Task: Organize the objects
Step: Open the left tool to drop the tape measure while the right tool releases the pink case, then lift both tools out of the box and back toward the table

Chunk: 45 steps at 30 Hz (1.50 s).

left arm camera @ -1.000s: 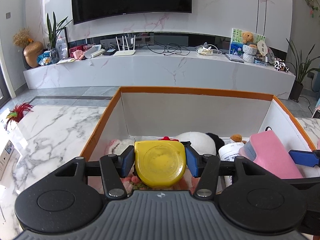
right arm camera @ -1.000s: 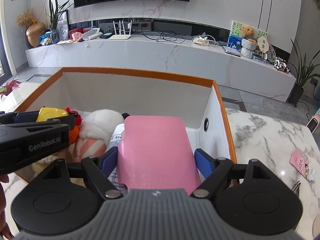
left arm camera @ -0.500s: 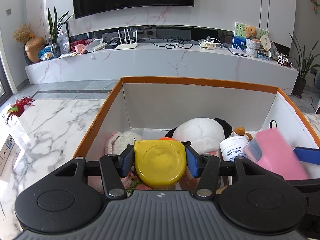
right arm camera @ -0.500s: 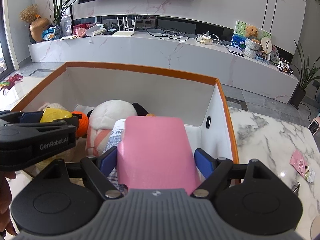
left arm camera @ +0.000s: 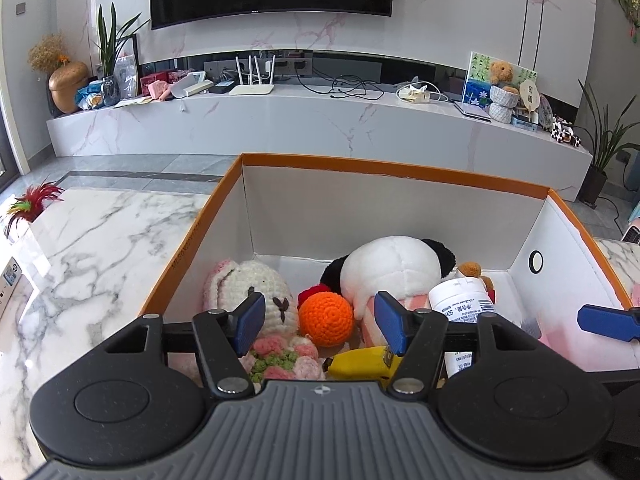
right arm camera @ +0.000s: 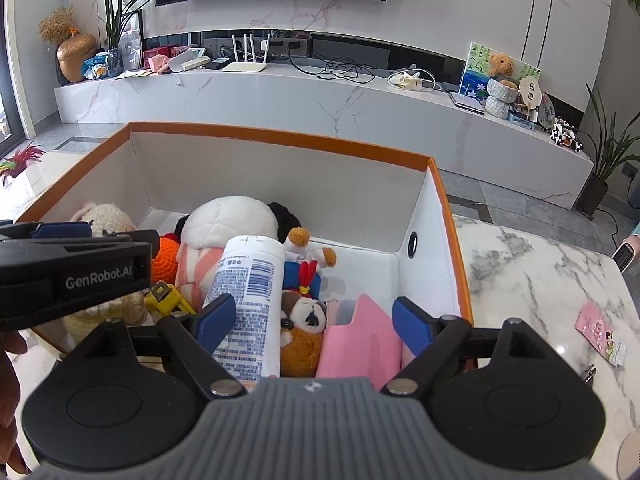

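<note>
An orange-rimmed white box stands on the marble table. My left gripper is open and empty above its near left part. A yellow tape measure lies in the box just below it. My right gripper is open and empty above the near right part. A pink case lies in the box under it, leaning by the right wall. Also inside are a panda plush, an orange crochet ball, a white bottle and a crochet bunny.
The marble table spreads left of the box and right of it. A pink packet lies on the right side. A feather toy sits at the far left. A TV console stands behind.
Both grippers opened. The yellow tape measure dropped from the left gripper into the box, and the pink case dropped from the right gripper into the box.
</note>
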{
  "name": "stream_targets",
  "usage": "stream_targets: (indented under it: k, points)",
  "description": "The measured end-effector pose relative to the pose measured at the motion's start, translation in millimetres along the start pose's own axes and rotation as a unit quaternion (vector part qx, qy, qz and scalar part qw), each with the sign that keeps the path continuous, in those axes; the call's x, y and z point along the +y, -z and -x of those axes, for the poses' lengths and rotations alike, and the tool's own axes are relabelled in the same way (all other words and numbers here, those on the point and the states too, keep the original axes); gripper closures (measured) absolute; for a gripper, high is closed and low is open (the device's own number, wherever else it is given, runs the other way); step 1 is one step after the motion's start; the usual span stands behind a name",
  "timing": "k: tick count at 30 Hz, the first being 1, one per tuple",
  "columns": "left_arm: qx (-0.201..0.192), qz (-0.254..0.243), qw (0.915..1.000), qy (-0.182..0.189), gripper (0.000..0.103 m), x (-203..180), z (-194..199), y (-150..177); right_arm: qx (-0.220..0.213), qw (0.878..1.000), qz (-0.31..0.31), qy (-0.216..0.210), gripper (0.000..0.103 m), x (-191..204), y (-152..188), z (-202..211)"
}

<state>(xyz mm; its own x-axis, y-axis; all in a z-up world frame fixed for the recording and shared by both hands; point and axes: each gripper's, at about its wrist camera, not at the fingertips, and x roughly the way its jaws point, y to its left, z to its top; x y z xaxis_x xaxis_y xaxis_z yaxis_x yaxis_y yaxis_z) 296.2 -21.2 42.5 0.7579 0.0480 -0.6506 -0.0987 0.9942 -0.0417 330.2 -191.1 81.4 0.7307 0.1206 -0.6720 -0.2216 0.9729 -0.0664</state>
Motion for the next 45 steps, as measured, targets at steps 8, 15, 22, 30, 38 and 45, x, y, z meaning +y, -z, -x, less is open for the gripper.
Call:
stream_targets:
  k: [8, 15, 22, 30, 38, 45]
  points:
    - [-0.008, -0.004, 1.0, -0.001, 0.031, -2.2, 2.4, 0.1, 0.0, 1.0, 0.002, 0.001, 0.015, 0.1, 0.8, 0.4]
    - [-0.015, -0.004, 0.9999, -0.002, 0.03, -2.5, 6.2, -1.3, -0.001, 1.0, 0.002, 0.005, 0.014, -1.4, 2.4, 2.1]
    - [-0.019, -0.002, 0.9998, -0.002, 0.03, -1.8, 8.8, -2.5, -0.006, 1.0, 0.004, 0.008, 0.013, -1.6, 2.7, 6.3]
    - [-0.028, 0.002, 0.9996, -0.002, 0.03, -0.6, 18.9, -5.4, -0.02, 1.0, 0.003, 0.006, 0.011, -0.5, 1.0, 18.1]
    - [-0.04, 0.004, 0.9992, 0.0, 0.03, 1.7, 37.2, -7.8, -0.033, 0.999, 0.004, 0.007, 0.011, 1.9, 0.7, 38.6]
    - [-0.061, 0.013, 0.9981, 0.004, 0.03, 11.7, 64.1, -11.5, -0.047, 0.999, 0.014, 0.007, 0.011, 4.8, 1.7, 67.0]
